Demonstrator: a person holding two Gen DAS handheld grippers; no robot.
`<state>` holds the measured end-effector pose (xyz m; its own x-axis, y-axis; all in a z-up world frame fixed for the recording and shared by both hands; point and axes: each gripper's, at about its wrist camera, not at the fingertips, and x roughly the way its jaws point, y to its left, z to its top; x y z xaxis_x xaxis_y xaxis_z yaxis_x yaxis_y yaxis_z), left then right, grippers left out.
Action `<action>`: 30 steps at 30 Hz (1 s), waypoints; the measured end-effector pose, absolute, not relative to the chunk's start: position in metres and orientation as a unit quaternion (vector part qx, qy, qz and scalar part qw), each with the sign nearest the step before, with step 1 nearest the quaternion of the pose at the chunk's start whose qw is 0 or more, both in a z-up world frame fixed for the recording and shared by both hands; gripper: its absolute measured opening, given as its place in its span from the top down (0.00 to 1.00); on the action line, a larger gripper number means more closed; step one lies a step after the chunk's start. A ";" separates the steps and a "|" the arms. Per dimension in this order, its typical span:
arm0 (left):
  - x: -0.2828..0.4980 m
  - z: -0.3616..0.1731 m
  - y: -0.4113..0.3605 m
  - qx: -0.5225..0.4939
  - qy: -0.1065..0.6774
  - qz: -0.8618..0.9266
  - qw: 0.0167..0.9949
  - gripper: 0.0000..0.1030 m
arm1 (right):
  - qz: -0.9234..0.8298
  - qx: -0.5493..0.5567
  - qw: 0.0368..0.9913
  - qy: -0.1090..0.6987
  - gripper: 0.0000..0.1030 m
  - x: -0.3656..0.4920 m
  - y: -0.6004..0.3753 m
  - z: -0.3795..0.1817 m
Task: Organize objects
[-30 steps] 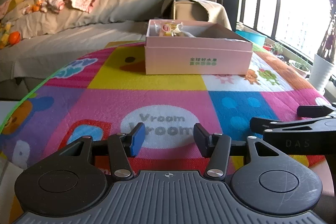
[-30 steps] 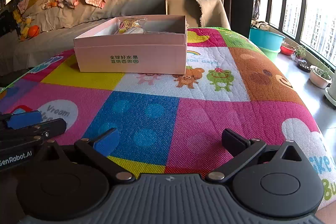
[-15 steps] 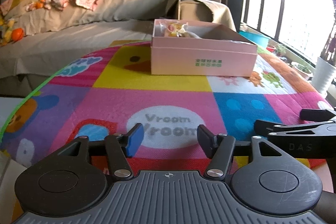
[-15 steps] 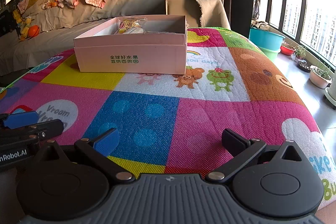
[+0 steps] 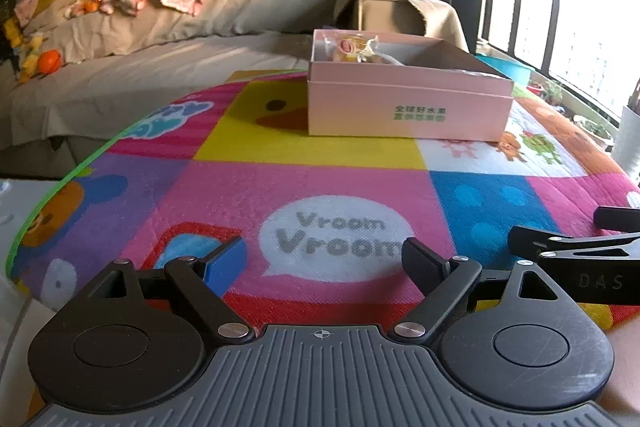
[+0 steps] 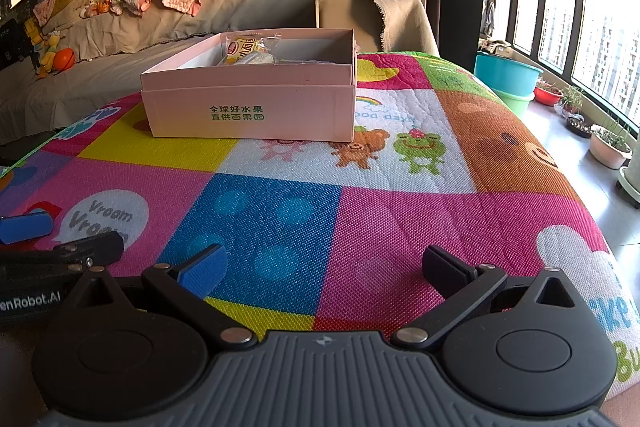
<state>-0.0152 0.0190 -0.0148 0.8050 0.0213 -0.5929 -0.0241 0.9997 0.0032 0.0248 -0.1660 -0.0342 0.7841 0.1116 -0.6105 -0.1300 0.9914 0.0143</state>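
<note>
Both grippers, left point(image 5: 324, 261) and right point(image 6: 322, 267), sit wide open and empty over the mat point(image 6: 384, 227); pink box point(image 6: 250, 99) at upper center holds what look like snack packets point(image 6: 244, 51).

Play mat point(image 6: 360, 227) showing bright patchwork squares: pink, blue with paler blue dots, yellow, purple, orange-brown, white with cartoon bears and a green frog; a white speech bubble is carrying grey "Vroom Vroom" lettering; green edging is running along the left border. Box point(image 6: 256, 107) showing pale pink, green printed characters on its front wall. Snack packet point(image 6: 242, 51) inside showing yellow with a red mark. Left gripper point(image 5: 324, 261) showing black, one pad blue, grey ribbed body. Right gripper point(image 6: 324, 267) the same: black, one blue pad. Sofa point(image 6: 240, 11) draped in beige-grey. Basins point(image 6: 506, 75) showing turquoise over green.
</note>
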 end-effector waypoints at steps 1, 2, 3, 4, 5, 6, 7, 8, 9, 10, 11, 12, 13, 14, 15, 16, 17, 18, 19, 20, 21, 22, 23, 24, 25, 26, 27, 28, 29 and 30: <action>-0.015 -0.015 0.019 0.000 0.312 0.012 0.950 0.11 | 0.064 -0.014 0.944 0.322 0.00 0.025 -0.166 -0.034; -0.014 -0.015 0.019 0.000 0.312 0.012 0.950 0.11 | 0.064 -0.014 0.944 0.322 0.00 0.025 -0.166 -0.034; -0.014 -0.015 0.019 -0.002 0.313 0.012 0.950 0.11 | 0.064 -0.014 0.944 0.322 0.00 0.025 -0.165 -0.034; -0.014 -0.015 0.019 -0.004 0.313 0.011 0.950 0.11 | 0.064 -0.014 0.944 0.322 0.00 0.025 -0.165 -0.034; -0.013 -0.015 0.019 -0.006 0.313 0.011 0.950 0.11 | 0.064 -0.014 0.944 0.322 0.00 0.025 -0.166 -0.034; -0.013 -0.015 0.019 -0.006 0.313 0.011 0.950 0.11 | 0.064 -0.014 0.944 0.322 0.00 0.025 -0.166 -0.034; -0.013 -0.015 0.019 -0.006 0.313 0.011 0.950 0.11 | 0.064 -0.014 0.944 0.322 0.00 0.025 -0.165 -0.034; -0.012 -0.015 0.020 -0.006 0.313 0.011 0.950 0.11 | 0.064 -0.014 0.944 0.322 0.00 0.025 -0.166 -0.034; -0.012 -0.015 0.019 -0.007 0.313 0.011 0.950 0.10 | 0.064 -0.014 0.944 0.322 0.00 0.025 -0.166 -0.034; -0.012 -0.015 0.019 -0.006 0.313 0.012 0.950 0.10 | 0.064 -0.014 0.944 0.322 0.00 0.026 -0.165 -0.034; -0.012 -0.016 0.019 -0.005 0.313 0.013 0.949 0.10 | 0.064 -0.014 0.944 0.322 0.00 0.025 -0.166 -0.034; -0.012 -0.016 0.018 -0.007 0.314 0.014 0.949 0.10 | 0.064 -0.014 0.944 0.322 0.00 0.025 -0.166 -0.034; -0.011 -0.016 0.018 -0.006 0.314 0.014 0.949 0.10 | 0.064 -0.014 0.944 0.322 0.00 0.025 -0.165 -0.034; -0.012 -0.016 0.019 -0.007 0.314 0.014 0.949 0.10 | 0.064 -0.014 0.944 0.322 0.00 0.026 -0.165 -0.034; -0.011 -0.016 0.019 -0.008 0.314 0.013 0.949 0.10 | 0.064 -0.014 0.944 0.322 0.00 0.026 -0.165 -0.034; -0.011 -0.016 0.018 -0.008 0.314 0.013 0.949 0.10 | 0.064 -0.014 0.944 0.322 0.00 0.026 -0.164 -0.034; -0.011 -0.016 0.018 -0.008 0.314 0.014 0.949 0.10 | 0.064 -0.014 0.944 0.322 0.00 0.026 -0.165 -0.034; -0.011 -0.016 0.018 -0.008 0.314 0.014 0.949 0.10 | 0.064 -0.014 0.944 0.322 0.00 0.026 -0.165 -0.034; -0.011 -0.016 0.018 -0.008 0.314 0.014 0.949 0.10 | 0.064 -0.014 0.944 0.322 0.00 0.026 -0.165 -0.034; -0.011 -0.016 0.018 -0.007 0.314 0.014 0.949 0.10 | 0.064 -0.014 0.944 0.322 0.00 0.025 -0.165 -0.034; -0.011 -0.016 0.018 -0.007 0.314 0.014 0.949 0.09 | 0.064 -0.014 0.944 0.322 0.00 0.026 -0.165 -0.034; -0.011 -0.016 0.019 -0.008 0.314 0.014 0.949 0.09 | 0.064 -0.014 0.944 0.322 0.00 0.026 -0.165 -0.034; -0.011 -0.016 0.018 -0.009 0.314 0.014 0.949 0.09 | 0.064 -0.014 0.944 0.322 0.00 0.026 -0.165 -0.034; -0.012 -0.016 0.019 -0.009 0.314 0.013 0.949 0.09 | 0.064 -0.014 0.944 0.322 0.00 0.026 -0.165 -0.034; -0.012 -0.016 0.019 -0.011 0.314 0.013 0.949 0.09 | 0.064 -0.014 0.944 0.322 0.00 0.026 -0.165 -0.034; -0.012 -0.016 0.019 -0.011 0.314 0.013 0.949 0.09 | 0.064 -0.014 0.944 0.322 0.00 0.025 -0.165 -0.034; -0.013 -0.016 0.019 -0.011 0.314 0.013 0.949 0.09 | 0.064 -0.015 0.944 0.322 0.00 0.026 -0.166 -0.034; -0.012 -0.017 0.019 -0.010 0.314 0.013 0.949 0.09 | 0.064 -0.015 0.944 0.322 0.00 0.027 -0.165 -0.034; -0.012 -0.017 0.019 -0.010 0.314 0.014 0.949 0.09 | 0.064 -0.014 0.944 0.322 0.00 0.026 -0.166 -0.034; -0.013 -0.017 0.019 -0.009 0.314 0.014 0.949 0.09 | 0.064 -0.014 0.944 0.322 0.00 0.026 -0.165 -0.035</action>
